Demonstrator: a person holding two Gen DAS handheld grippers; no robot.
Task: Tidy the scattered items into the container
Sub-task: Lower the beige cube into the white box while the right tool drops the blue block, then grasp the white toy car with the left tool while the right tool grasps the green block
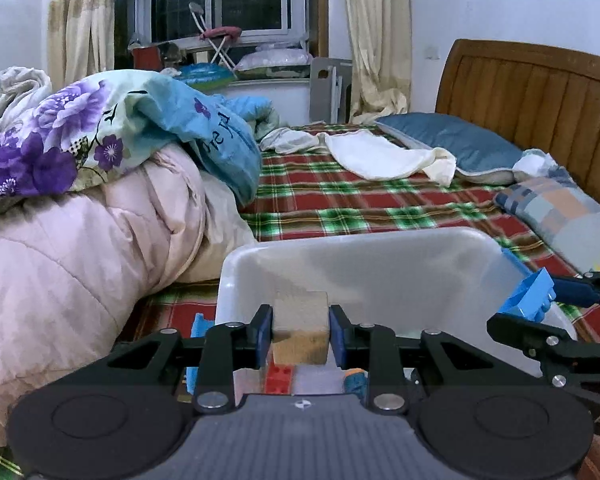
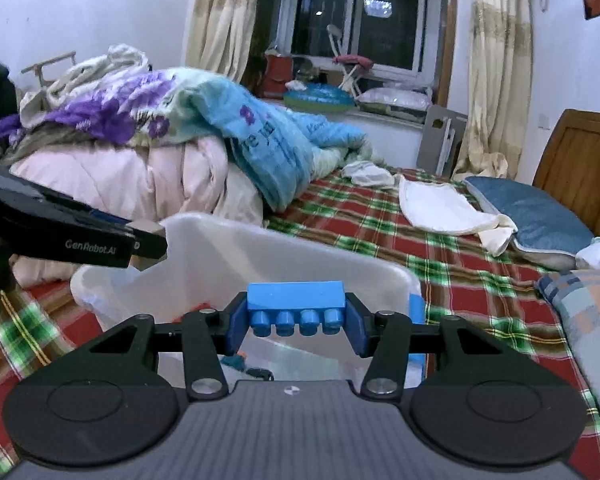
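Above the white plastic bin [image 1: 380,264], left claw [image 1: 300,336] clamps a wooden block [image 1: 299,334]; right claw [image 2: 296,320] clamps a blue brick [image 2: 296,302]; next, seemingly, release both inside.

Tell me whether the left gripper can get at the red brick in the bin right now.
Probably not: the left gripper is shut on a wooden block. The red brick lies just below in the white bin, so the way looks free once emptied.
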